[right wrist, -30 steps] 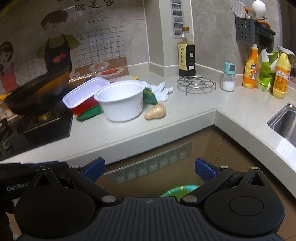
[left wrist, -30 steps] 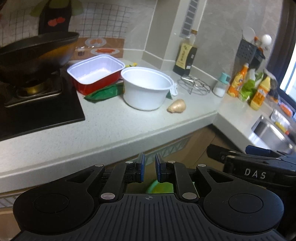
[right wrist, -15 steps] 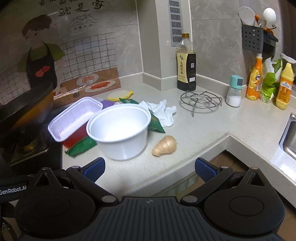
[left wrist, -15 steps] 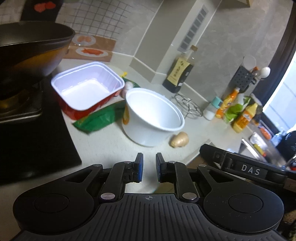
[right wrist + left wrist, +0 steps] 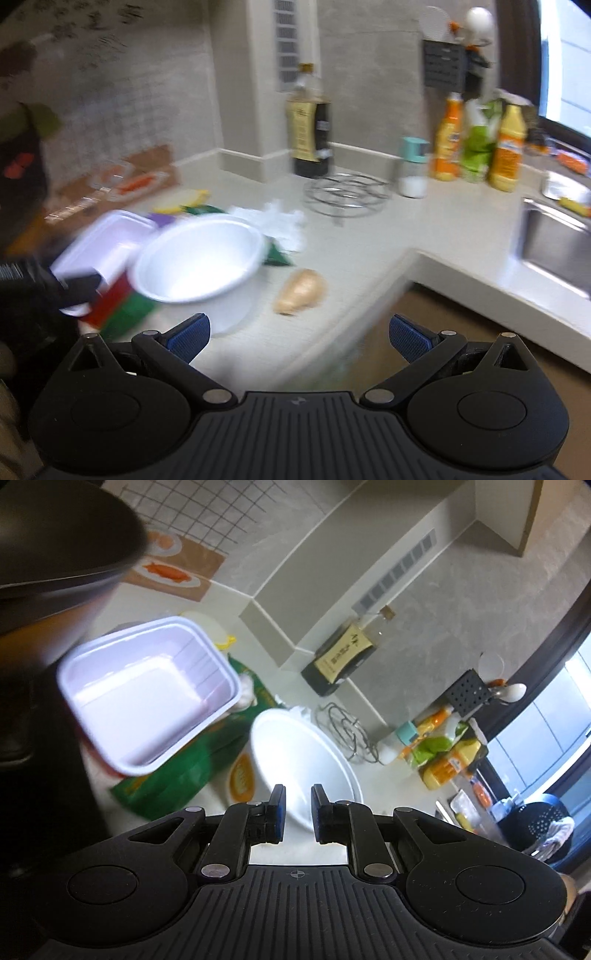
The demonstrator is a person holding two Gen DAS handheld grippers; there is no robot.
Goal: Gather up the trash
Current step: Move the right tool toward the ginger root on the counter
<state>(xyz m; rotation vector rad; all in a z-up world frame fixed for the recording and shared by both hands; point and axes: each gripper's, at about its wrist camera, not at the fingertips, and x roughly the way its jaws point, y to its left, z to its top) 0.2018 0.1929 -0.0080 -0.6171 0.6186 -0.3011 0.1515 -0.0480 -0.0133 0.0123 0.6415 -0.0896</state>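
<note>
A round white plastic bowl (image 5: 306, 760) (image 5: 199, 258) stands on the counter. Beside it lie a rectangular white tray with a red outside (image 5: 147, 698) (image 5: 107, 243), a green snack wrapper (image 5: 177, 775) and a crumpled white tissue (image 5: 280, 221). A piece of ginger (image 5: 301, 291) lies near the counter edge. My left gripper (image 5: 298, 818) is nearly shut and empty, just in front of the bowl's near rim. My right gripper (image 5: 299, 338) is wide open and empty, above the counter edge in front of the ginger and bowl.
A black wok (image 5: 55, 546) sits on the stove at left. A dark sauce bottle (image 5: 308, 136), wire trivet (image 5: 347, 190), salt shaker (image 5: 413, 170) and orange and yellow bottles (image 5: 506, 151) stand at the back. A steel sink (image 5: 554, 236) is at right.
Both grippers have moved up and forward over the counter toward the bowl and tray. The left view now tilts and sits close to the bowl. Neither gripper's opening has changed.
</note>
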